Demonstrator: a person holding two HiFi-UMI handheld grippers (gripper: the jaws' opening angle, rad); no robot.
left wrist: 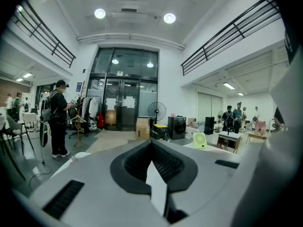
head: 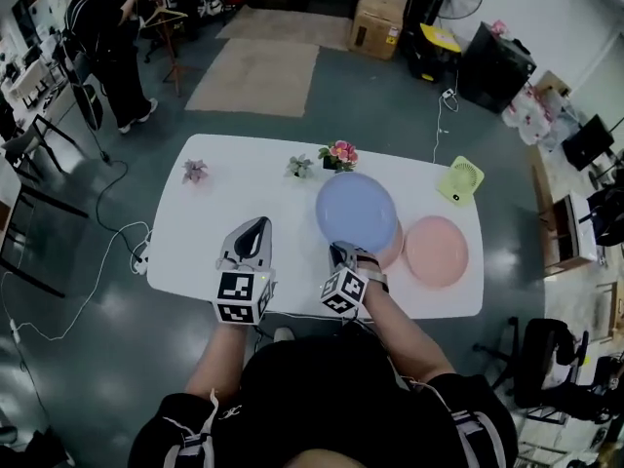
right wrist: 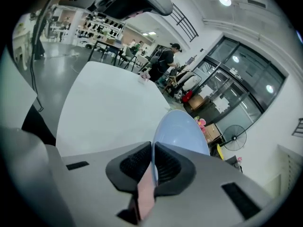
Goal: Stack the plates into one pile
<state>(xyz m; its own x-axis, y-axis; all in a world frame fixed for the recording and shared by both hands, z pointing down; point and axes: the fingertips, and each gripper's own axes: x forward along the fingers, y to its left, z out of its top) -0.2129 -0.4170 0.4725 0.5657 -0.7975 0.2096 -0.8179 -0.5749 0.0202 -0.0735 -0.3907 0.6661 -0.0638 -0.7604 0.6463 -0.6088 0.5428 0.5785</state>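
Blue plate (head: 357,214) sits at mid-surface, a bit right of centre, w/ its near rim pinched in the right claw (head: 341,254). In the right gripper view the claw (right wrist: 152,162) is closed on that rim, pads pressing both faces, and the plate (right wrist: 182,131) stretches away from the tips. The plate covers most of a pink plate (head: 393,249); only a crescent of it shows at the blue one's right edge. Can't tell if the two touch. A second pink plate (head: 436,251) lies flat just beside them on the right, near the surface's right end.

Left claw (head: 255,227) is over the front-left part of the white surface (head: 210,247), well apart from the plates. In the left gripper view the claw (left wrist: 152,160) is closed w/ nothing between the pads, pointing out across the room.

Along the far edge of the surface: a small purple plant (head: 195,171), a small green plant (head: 298,166) & a pot of pink flowers (head: 339,155), the last just behind the blue plate. A light-green desk fan (head: 460,180) sits at the far right corner.

Beyond, on the grey floor: a person in dark clothes (head: 107,47) stands at far left, a cardboard box (head: 377,18) in the bg.
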